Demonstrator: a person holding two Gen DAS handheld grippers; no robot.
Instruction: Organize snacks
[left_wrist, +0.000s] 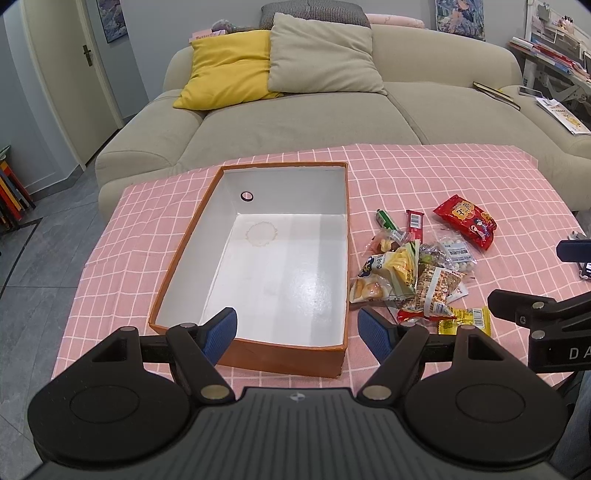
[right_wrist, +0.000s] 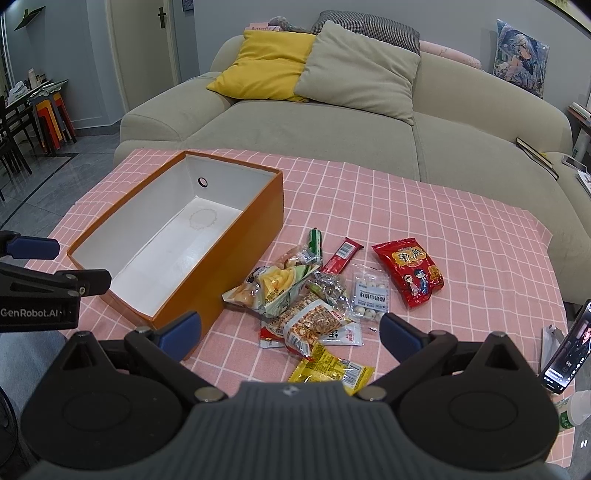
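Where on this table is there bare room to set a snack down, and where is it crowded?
The orange box is empty inside. Bare cloth lies beyond the red bag toward the sofa, and left of the box. It is crowded in the snack pile right of the box.

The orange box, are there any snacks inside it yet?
No, the orange box shows only its bare white floor, and the snacks lie in a pile on the pink cloth beside it.
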